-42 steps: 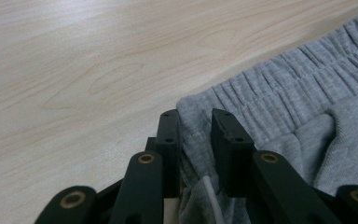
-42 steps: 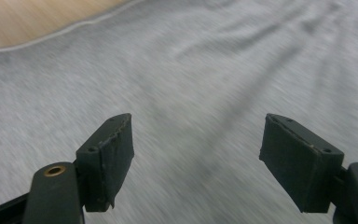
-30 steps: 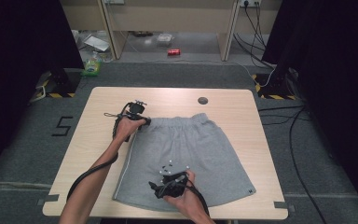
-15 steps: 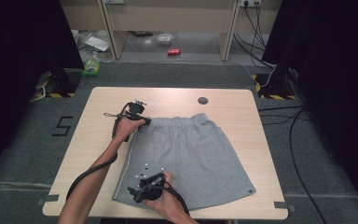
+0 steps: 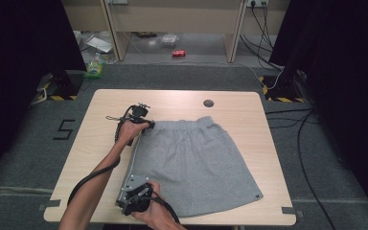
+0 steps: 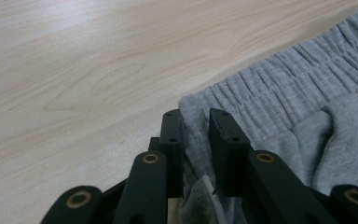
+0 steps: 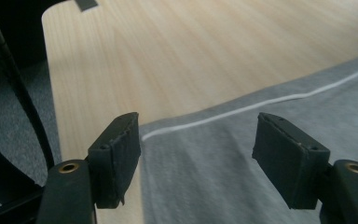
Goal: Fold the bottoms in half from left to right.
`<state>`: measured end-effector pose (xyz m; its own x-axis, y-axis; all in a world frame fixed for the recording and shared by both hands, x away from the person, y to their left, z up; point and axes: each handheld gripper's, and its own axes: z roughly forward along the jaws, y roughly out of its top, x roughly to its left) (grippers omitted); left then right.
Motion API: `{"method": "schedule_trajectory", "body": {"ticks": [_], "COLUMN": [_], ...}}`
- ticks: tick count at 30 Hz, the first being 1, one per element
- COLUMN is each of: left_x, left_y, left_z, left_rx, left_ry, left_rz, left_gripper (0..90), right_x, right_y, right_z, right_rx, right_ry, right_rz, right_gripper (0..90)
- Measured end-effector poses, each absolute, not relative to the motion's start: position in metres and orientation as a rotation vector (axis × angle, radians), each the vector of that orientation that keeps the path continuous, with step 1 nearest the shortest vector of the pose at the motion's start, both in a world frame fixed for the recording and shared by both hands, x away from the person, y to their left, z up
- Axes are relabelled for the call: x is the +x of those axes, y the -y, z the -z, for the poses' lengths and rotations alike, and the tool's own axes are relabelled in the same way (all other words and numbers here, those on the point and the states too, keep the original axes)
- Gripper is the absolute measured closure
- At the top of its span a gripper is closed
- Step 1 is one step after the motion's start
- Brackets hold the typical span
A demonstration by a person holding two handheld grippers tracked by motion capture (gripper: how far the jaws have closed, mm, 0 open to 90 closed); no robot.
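Note:
Grey shorts [image 5: 196,158] lie flat on the wooden table [image 5: 172,103], waistband toward the far side. My left gripper [image 5: 146,125] is shut on the waistband's left corner; in the left gripper view its jaws [image 6: 196,119] pinch the gathered grey cloth [image 6: 298,93]. My right gripper [image 5: 127,203] hovers at the shorts' near left hem corner. Its jaws [image 7: 198,140] stand wide apart and have just been closing a little. The cloth [image 7: 242,154] with its white side stripe [image 7: 261,102] lies below them, not pressed.
A round cable hole [image 5: 209,103] sits in the table behind the shorts. The table's front edge is close under the right hand. On the floor beyond are a red can [image 5: 178,53], a green bottle [image 5: 95,69] and cables [image 5: 287,120] at the right.
The right gripper has slid left along the near hem, from the shorts' middle to their left corner. The left gripper has kept its hold and place.

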<state>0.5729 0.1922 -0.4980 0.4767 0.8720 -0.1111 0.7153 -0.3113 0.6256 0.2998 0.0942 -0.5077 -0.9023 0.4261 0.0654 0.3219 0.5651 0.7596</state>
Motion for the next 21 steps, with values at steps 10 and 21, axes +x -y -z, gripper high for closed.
{"method": "schedule_trajectory", "body": {"ticks": [10,21], "left_x": [0.573,0.570], "left_y": [-0.193,-0.193], "left_z": [0.498,0.499], "left_rx": [2.107,2.102], "left_ry": [-1.306,-1.285], "left_rz": [-0.325,-0.345], "left_gripper": [75.3,77.0], "right_x": [0.290,0.291], "right_y": [-0.104,-0.098], "right_z": [0.518,0.516], "right_rx": [0.591,0.557], "right_ry": [-2.696,-2.704], "right_rz": [-1.135,-1.171], "right_gripper": [36.2,82.1]}}
